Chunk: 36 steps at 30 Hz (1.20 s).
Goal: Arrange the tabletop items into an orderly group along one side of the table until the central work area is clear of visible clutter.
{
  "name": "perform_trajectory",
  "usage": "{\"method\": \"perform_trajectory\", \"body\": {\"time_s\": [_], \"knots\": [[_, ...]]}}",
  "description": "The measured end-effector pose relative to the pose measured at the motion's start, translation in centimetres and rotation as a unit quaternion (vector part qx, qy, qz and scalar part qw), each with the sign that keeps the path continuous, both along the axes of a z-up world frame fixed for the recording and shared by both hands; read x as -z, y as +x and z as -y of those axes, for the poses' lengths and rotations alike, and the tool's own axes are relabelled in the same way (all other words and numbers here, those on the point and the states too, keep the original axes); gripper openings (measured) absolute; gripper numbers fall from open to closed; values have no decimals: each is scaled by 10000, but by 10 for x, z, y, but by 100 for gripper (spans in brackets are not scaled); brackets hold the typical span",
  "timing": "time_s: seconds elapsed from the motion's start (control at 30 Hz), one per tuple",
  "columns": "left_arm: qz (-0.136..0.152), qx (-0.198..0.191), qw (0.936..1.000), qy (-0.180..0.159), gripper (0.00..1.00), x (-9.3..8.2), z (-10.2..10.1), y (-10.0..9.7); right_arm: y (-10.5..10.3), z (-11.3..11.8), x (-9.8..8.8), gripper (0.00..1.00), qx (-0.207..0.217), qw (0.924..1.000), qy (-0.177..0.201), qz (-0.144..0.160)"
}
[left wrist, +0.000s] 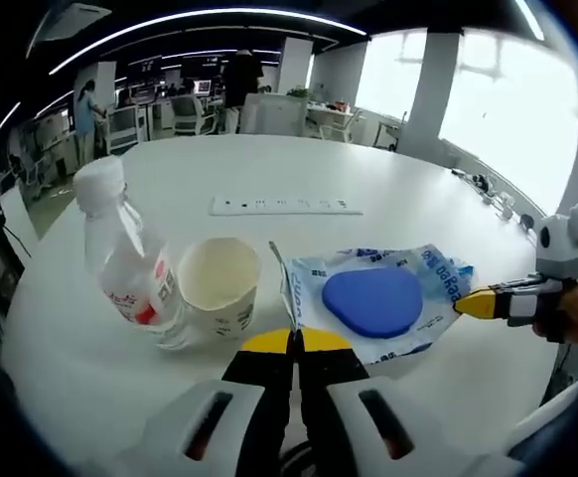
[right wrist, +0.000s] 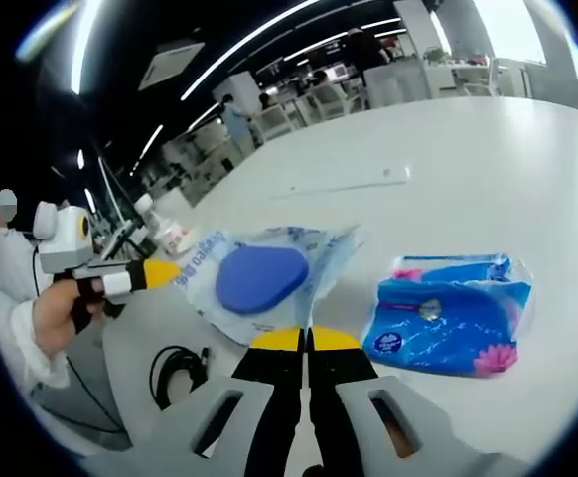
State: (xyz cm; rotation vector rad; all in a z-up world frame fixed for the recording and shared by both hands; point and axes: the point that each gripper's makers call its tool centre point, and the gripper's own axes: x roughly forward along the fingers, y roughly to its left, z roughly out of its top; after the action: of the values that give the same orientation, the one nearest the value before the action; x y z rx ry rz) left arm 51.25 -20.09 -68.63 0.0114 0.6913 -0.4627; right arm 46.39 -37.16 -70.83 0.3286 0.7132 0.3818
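Table (left wrist: 418, 179): white, round. Wipes pack (left wrist: 378, 298) near front edge; left gripper (left wrist: 294, 338) pinches one corner, right gripper (right wrist: 307, 340) opposite edge, jaws narrow. Tissue pack (right wrist: 453, 313) beside. Bottle (left wrist: 125, 258), touching cup (left wrist: 217, 286): tip risk if dragged pack bumps them.

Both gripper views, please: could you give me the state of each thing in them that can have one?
Left gripper: shut on blue bag's edge.
Right gripper: shut on blue bag.
Blue bag: flat, crumpled.
Water bottle: upright, capped.
Paper cup: upright, empty.
Tissue pack: flat, sealed.
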Motion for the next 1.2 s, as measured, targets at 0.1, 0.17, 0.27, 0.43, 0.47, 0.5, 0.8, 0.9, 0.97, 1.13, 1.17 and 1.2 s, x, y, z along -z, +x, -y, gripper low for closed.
{"method": "perform_trajectory", "body": {"time_s": [0.1, 0.17, 0.27, 0.43, 0.47, 0.5, 0.8, 0.9, 0.97, 1.13, 1.17, 1.2], "knots": [[-17, -2, 10000, 33, 0, 4, -1, 4, 6, 2, 2, 0, 66, 10000, 17, -36], [-43, -21, 10000, 42, 0, 7, -2, 6, 8, 0, 5, 0, 56, 10000, -12, -59], [-75, 1, 9999, 117, 0, 12, -3, 8, 8, -2, 12, 0, 57, 9998, -41, -171], [-167, 67, 9993, 325, 0, 27, -6, 9, 9, -6, 24, 0, 27, 9995, -103, -310], [-173, 63, 9993, 335, 0, 28, -6, 9, 9, -6, 25, 0, 34, 9993, -105, -344], [-184, 52, 9992, 342, 0, 29, -7, 10, 10, -6, 26, 0, 38, 9993, -105, -359], [-266, 70, 9990, 342, 0, 40, -5, 13, 11, 0, 38, 0, 166, 9981, -85, -581], [-315, 60, 9988, 384, 0, 46, -4, 12, 13, 2, 40, 0, 215, 9979, -60, -610], [-349, 46, 9986, 405, 0, 50, -5, 12, 14, 2, 39, 0, 260, 9977, -12, -624], [-498, 74, 9978, 428, 0, 61, -8, 9, 15, 3, 41, 0, 289, 9973, 35, -670], [-520, 69, 9977, 435, 0, 63, -9, 9, 14, 3, 42, 0, 288, 9971, 49, -700], [-534, 76, 9976, 438, 0, 65, -10, 9, 14, 3, 42, 0, 284, 9970, 51, -712]]}}
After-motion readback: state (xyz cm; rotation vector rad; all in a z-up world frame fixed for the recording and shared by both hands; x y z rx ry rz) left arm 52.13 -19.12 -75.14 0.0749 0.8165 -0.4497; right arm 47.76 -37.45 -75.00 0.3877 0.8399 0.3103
